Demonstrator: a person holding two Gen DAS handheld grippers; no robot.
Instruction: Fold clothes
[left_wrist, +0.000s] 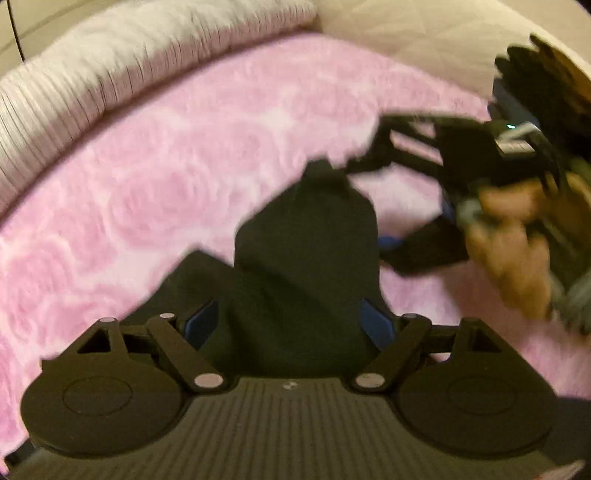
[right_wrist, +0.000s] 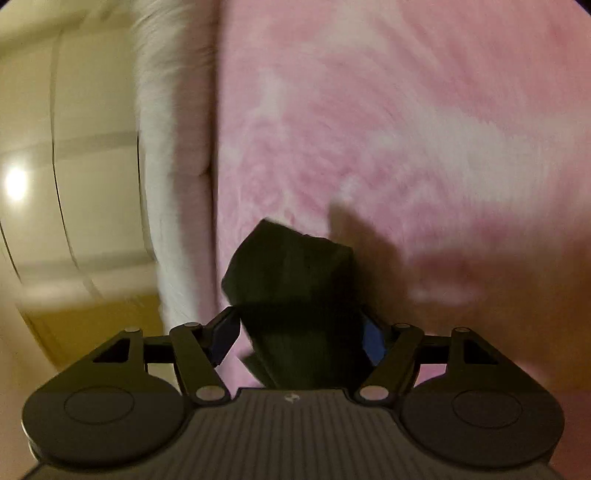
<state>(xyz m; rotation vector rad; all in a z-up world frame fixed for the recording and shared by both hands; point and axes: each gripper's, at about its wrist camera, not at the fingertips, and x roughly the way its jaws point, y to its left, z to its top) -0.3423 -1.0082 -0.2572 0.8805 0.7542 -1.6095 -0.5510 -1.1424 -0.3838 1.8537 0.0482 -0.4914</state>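
Note:
A black garment (left_wrist: 306, 251) lies bunched on the pink fluffy blanket (left_wrist: 155, 177), rising to a narrow peak at its far end. My left gripper (left_wrist: 291, 317) straddles its near end. The jaws stand wide, a blue pad (left_wrist: 378, 325) on each side of the cloth, and I see no squeeze. The right gripper (left_wrist: 373, 206) comes in from the right, blurred, jaws wide around the garment's far part. In the right wrist view the black garment (right_wrist: 291, 295) stands between the open fingers of my right gripper (right_wrist: 299, 332), beside its blue pads (right_wrist: 373, 343).
A person's hand (left_wrist: 509, 251) holds the right gripper at the right edge. A grey-white ribbed cover (left_wrist: 92, 77) runs along the blanket's far left side. A beige quilted surface (left_wrist: 424, 44) lies behind it. Pale floor tiles (right_wrist: 74, 166) show left of the bed.

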